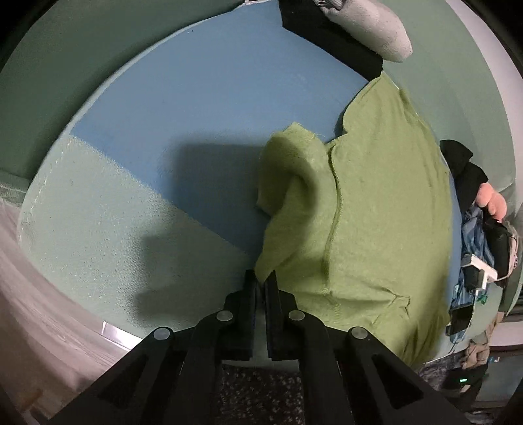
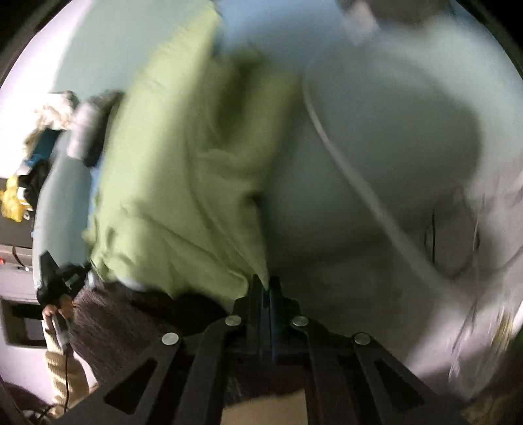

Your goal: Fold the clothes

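A light green garment (image 1: 376,202) lies on a surface of blue (image 1: 202,108) and pale green (image 1: 98,222) panels. Its left side is folded up into a raised flap (image 1: 291,170). My left gripper (image 1: 261,278) is shut on the garment's near edge. In the right wrist view, which is blurred, the same green garment (image 2: 183,183) hangs and drapes to the left. My right gripper (image 2: 268,283) is shut on a corner of it. The right gripper and the hand holding it (image 1: 490,202) show at the far right of the left wrist view.
A grey and black item (image 1: 366,29) lies at the far edge of the surface. A whitish sheet (image 1: 39,294) lies to the left. A dark carpet (image 1: 258,392) is below. In the right wrist view a pale surface (image 2: 376,147) and clutter (image 2: 32,163) at the left show.
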Demonstrator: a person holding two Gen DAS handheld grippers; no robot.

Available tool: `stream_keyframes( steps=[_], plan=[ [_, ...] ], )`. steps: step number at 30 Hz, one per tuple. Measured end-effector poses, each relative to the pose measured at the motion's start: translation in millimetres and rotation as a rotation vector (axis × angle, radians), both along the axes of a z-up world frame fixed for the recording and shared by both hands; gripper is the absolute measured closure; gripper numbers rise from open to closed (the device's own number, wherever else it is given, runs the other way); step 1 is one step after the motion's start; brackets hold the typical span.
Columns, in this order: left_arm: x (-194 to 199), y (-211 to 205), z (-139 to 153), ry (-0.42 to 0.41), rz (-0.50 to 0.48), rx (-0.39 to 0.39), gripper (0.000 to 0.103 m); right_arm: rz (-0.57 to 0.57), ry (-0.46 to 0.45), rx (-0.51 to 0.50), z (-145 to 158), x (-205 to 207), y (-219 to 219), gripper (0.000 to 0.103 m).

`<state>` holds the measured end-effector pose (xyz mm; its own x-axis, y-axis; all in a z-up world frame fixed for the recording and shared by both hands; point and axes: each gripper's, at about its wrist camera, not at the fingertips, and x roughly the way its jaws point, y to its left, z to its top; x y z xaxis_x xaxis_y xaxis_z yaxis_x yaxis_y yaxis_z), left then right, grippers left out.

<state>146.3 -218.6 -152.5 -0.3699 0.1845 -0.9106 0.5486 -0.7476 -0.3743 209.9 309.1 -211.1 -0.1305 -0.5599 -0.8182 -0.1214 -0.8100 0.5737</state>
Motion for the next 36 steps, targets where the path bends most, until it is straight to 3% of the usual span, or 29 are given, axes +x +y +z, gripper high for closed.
stream_keyframes(
  steps=[2,3,4,5,7,11,16,19,21,23,24,25,27,28,31,33,36],
  plan=[
    [-3,8,7,-0.028,-0.045,-0.050,0.094,0.004,0.006,-0.028,8,-3,0,0.085],
    [-5,9,14,-0.048,-0.065,-0.081,0.093,0.006,0.023,-0.033,16,-6,3,0.061],
    [-6,11,20,-0.068,-0.085,-0.112,0.082,0.009,0.059,-0.022,31,-11,7,0.056],
    [-8,12,28,-0.086,-0.099,-0.148,0.056,0.023,0.118,0.018,51,-19,11,0.055],
    [-16,10,54,-0.073,-0.107,-0.254,0.032,0.088,0.255,0.159,92,-43,14,0.054],
    [-79,20,91,0.049,-0.195,-0.410,0.032,0.162,0.421,0.345,132,-138,-5,0.052],
    [-181,52,82,0.105,-0.314,-0.511,0.032,0.156,0.450,0.415,127,-311,-54,0.050],
    [-261,67,58,0.150,-0.322,-0.456,0.032,0.128,0.453,0.493,120,-397,-81,0.044],
    [-289,75,45,0.184,-0.302,-0.374,0.032,0.110,0.455,0.511,117,-435,-89,0.029],
    [-300,76,34,0.213,-0.291,-0.312,0.032,0.105,0.464,0.546,112,-465,-106,0.026],
    [-306,77,29,0.227,-0.285,-0.281,0.032,0.106,0.460,0.594,108,-478,-113,0.027],
    [-306,76,26,0.242,-0.281,-0.259,0.032,0.105,0.446,0.648,102,-489,-120,0.035],
    [-288,70,29,0.274,-0.275,-0.249,0.032,0.112,0.403,0.691,87,-501,-130,0.065],
    [-279,67,30,0.290,-0.272,-0.244,0.032,0.121,0.430,0.683,88,-501,-134,0.100],
    [-259,57,35,0.301,-0.240,-0.228,0.032,0.131,0.436,0.725,96,-509,-135,0.099],
    [-247,46,38,0.290,-0.190,-0.214,0.032,-0.040,0.411,0.709,104,-521,-102,0.099],
    [-233,31,40,0.230,-0.136,-0.237,0.032,-0.129,0.369,0.749,102,-531,-73,0.099]
  ],
)
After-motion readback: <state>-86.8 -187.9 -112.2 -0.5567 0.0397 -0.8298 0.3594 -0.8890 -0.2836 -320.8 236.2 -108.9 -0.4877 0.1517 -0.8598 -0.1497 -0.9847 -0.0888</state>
